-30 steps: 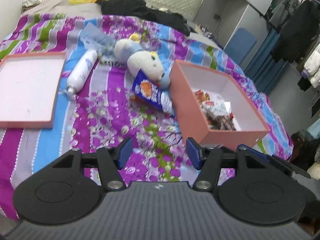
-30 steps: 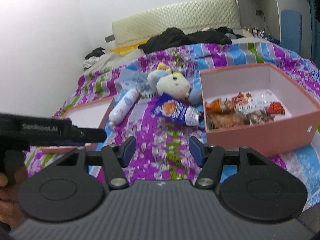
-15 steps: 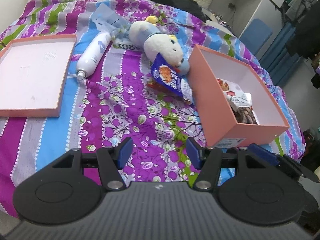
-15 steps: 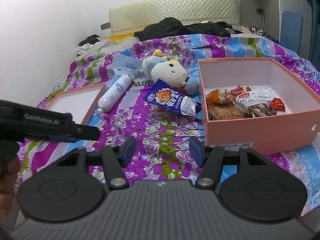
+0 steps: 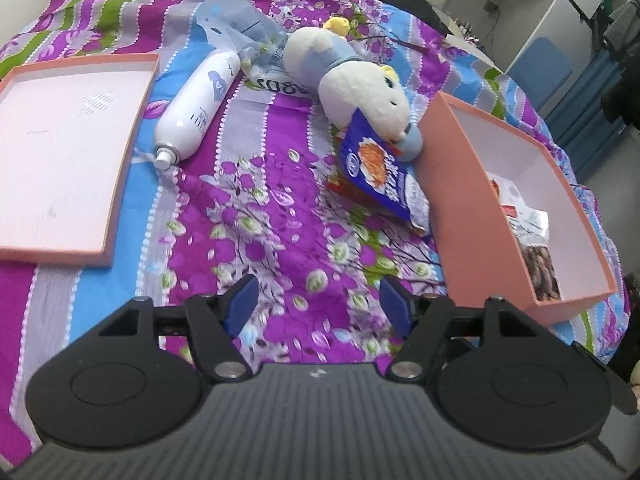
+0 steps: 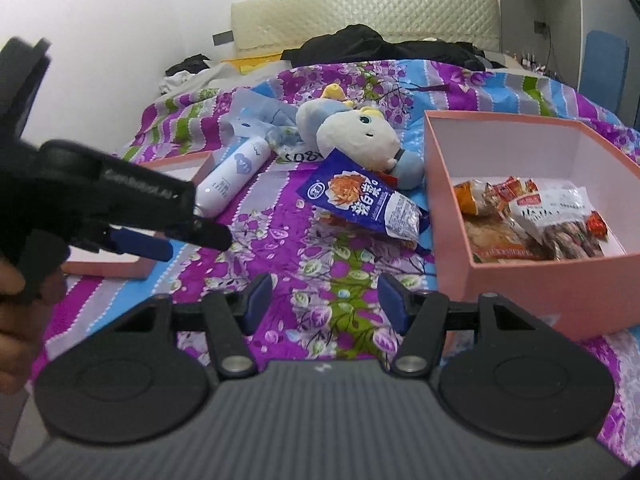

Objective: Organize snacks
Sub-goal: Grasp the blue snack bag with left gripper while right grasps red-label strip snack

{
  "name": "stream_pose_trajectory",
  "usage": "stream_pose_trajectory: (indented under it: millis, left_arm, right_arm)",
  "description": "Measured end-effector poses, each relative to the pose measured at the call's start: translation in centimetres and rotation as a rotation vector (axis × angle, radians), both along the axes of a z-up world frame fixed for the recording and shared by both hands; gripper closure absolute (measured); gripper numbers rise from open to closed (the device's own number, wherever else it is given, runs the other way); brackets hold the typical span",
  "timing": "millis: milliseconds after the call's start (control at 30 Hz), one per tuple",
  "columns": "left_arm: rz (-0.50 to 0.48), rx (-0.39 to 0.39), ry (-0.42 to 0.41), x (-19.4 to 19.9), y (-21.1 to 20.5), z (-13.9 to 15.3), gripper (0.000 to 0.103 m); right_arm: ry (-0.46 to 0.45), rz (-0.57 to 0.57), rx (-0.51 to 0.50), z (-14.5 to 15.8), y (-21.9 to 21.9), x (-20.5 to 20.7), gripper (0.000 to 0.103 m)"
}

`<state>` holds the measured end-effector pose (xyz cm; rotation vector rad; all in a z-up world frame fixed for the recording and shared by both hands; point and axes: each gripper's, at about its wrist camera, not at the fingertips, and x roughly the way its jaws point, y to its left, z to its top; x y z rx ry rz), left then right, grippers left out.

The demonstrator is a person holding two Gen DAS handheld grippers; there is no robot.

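both grippers, left [image 5: 314, 300] and right [image 6: 324, 298], had advanced toward the blue packet [image 6: 362, 198], jaws released, empty; the packet remained outside the box [image 6: 560, 280].

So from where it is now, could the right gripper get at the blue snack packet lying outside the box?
Probably yes. The right gripper is open and empty, and only bare bedspread lies between it and the blue snack packet. The packet's far end is tucked against the plush toy, but its near side is exposed.
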<state>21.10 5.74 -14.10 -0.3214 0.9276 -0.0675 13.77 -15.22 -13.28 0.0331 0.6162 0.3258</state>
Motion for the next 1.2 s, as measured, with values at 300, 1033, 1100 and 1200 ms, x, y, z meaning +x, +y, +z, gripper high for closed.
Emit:
stream_pose_trajectory:
  millis: [300, 1033, 1100, 1200]
  left_arm:
    - [-0.040, -0.044, 0.019, 6.9, 1.2, -3.1, 0.025]
    - [-0.140, -0.247, 0.099, 19.9, -1.6, -7.9, 0.073]
    - [-0.167, -0.240, 0.087, 20.1, -2.0, -7.6, 0.091]
    - [-0.162, -0.311, 0.055, 19.7, -1.6, -6.7, 0.099]
  right_arm:
    - [0.017, -0.051, -0.013, -3.3, 1.2, 4.0, 0.042]
    - [0.031, -0.071, -0.059, -8.4, 3.7, 13.4, 0.031]
    - [0.031, -0.072, -0.040, -8.7, 3.9, 13.9, 0.031]
    - [0.000, -0.083, -0.020, -8.8, 4.2, 14.1, 0.031]
